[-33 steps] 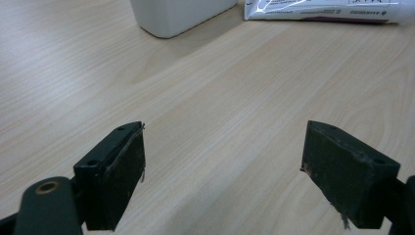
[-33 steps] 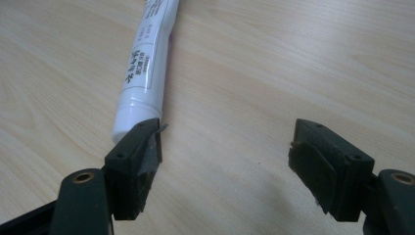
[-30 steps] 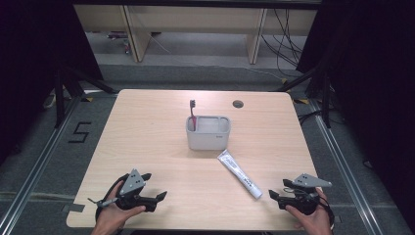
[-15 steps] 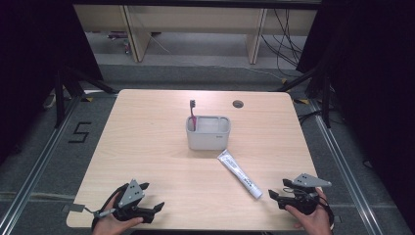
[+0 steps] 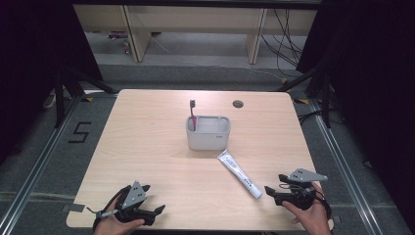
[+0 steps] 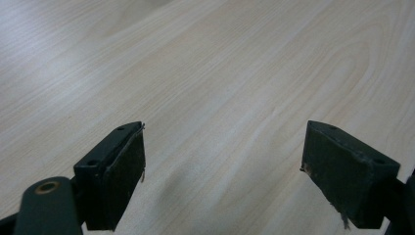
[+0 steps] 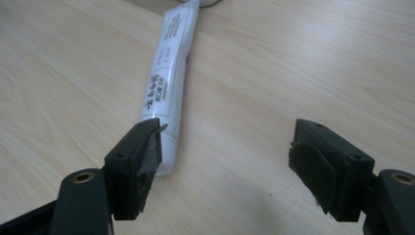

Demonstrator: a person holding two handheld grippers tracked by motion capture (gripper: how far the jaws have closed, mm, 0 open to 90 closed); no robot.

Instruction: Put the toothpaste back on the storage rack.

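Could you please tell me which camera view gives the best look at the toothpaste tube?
The right gripper view: the toothpaste tube lies close, with its print visible. The high view shows the whole tube small, lying beside the grey holder. The left gripper view shows bare table.

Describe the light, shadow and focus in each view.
High view: even overhead light on the table, dark surroundings, holder and tube sharp with faint shadows. Left gripper view: pale glare at upper left, soft shadow between the open left gripper jaws, wood slightly soft. Right gripper view: tube print legible near the right gripper, blurrier toward the top.
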